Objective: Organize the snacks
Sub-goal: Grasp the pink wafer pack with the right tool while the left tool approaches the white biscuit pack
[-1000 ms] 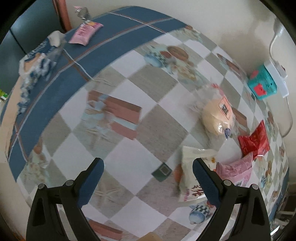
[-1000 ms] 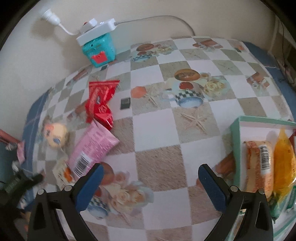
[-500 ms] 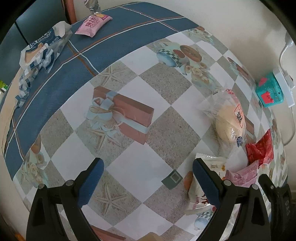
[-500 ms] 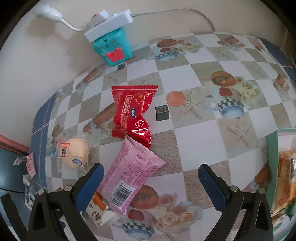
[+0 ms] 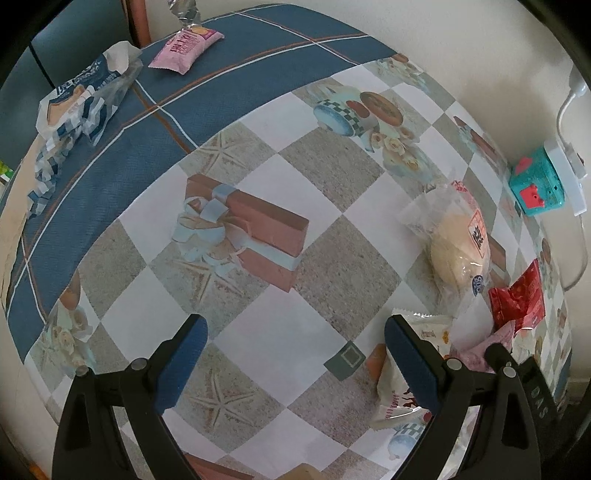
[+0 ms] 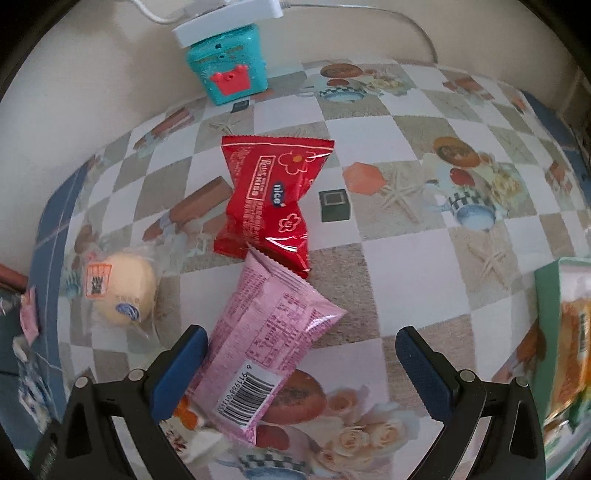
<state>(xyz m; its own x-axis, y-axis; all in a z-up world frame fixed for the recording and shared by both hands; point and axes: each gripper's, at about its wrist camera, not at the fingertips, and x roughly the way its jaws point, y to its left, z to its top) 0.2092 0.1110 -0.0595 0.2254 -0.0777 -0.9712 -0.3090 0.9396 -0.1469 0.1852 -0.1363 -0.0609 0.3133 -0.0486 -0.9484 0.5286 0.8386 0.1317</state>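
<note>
Right wrist: pink snack pack (image 6: pixel 269 350) btwn open hand-held gripper (image 6: pixel 301 363) fingers.

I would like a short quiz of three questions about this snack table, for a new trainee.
1. True or false: the right gripper is shut on the pink packet.
2. Which packet does the pink packet overlap? A red packet B wrapped bun C blue bag
3. Fill in: the white power strip rests on a ____ box.

Key: 1 false, both grippers are open; 2 A; 3 teal.
</note>
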